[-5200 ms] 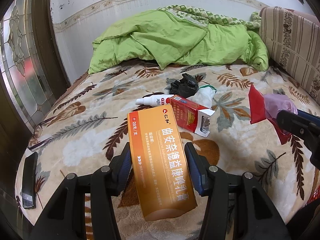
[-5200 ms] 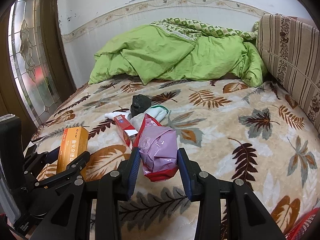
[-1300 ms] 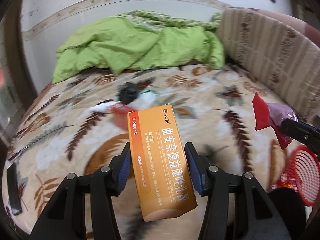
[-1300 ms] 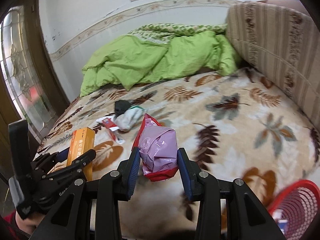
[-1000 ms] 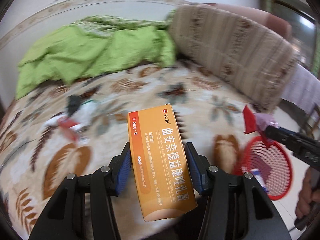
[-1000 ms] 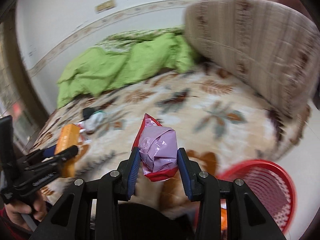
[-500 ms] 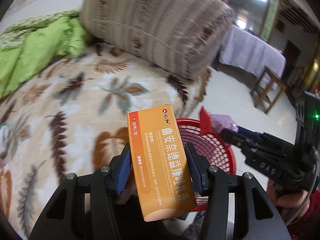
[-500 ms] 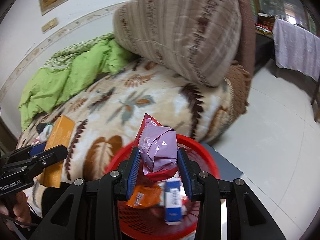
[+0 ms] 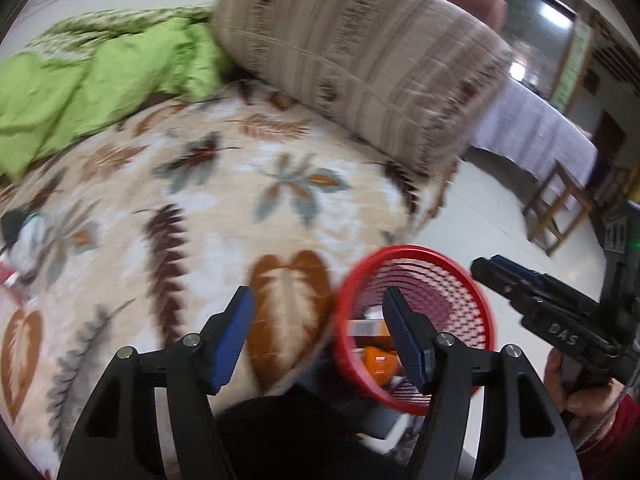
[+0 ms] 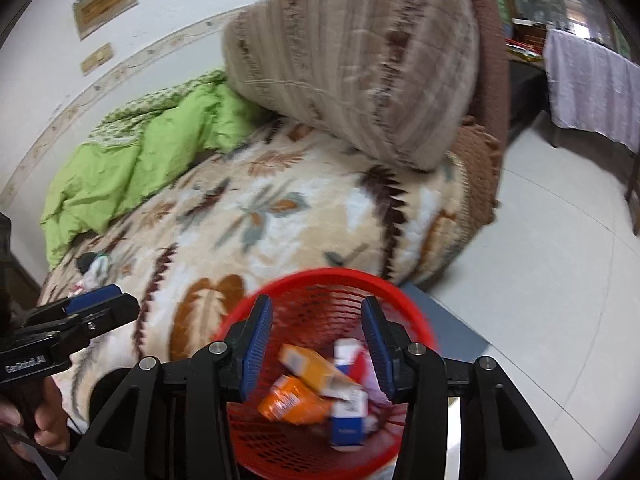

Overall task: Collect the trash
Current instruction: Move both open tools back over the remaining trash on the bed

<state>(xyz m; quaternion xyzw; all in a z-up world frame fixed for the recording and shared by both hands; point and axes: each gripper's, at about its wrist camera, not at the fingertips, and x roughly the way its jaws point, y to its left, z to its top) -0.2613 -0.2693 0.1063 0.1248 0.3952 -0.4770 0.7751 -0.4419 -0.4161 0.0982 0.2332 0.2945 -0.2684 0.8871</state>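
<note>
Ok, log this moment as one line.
left gripper: opening, empty | right gripper: opening, empty, over red basket | boxes: in basket

Two hand-held claws of matt black plastic: the left claw [image 9: 318, 334] and the right claw [image 10: 316, 346] each carry two angular black fingers lined with ribbed blue pads [image 9: 234, 336], with round silver screws [image 9: 191, 339] at the joints. Seen from the side, the right claw's body bears raised letters "DAS" [image 9: 562, 338] and a small green light [image 9: 635, 245] behind it; the left claw's body reads "GenRobot.AI" [image 10: 25, 358] in white. A dark red sleeve [image 9: 612, 440] covers the wrist of the right hand [image 9: 576, 392]
</note>
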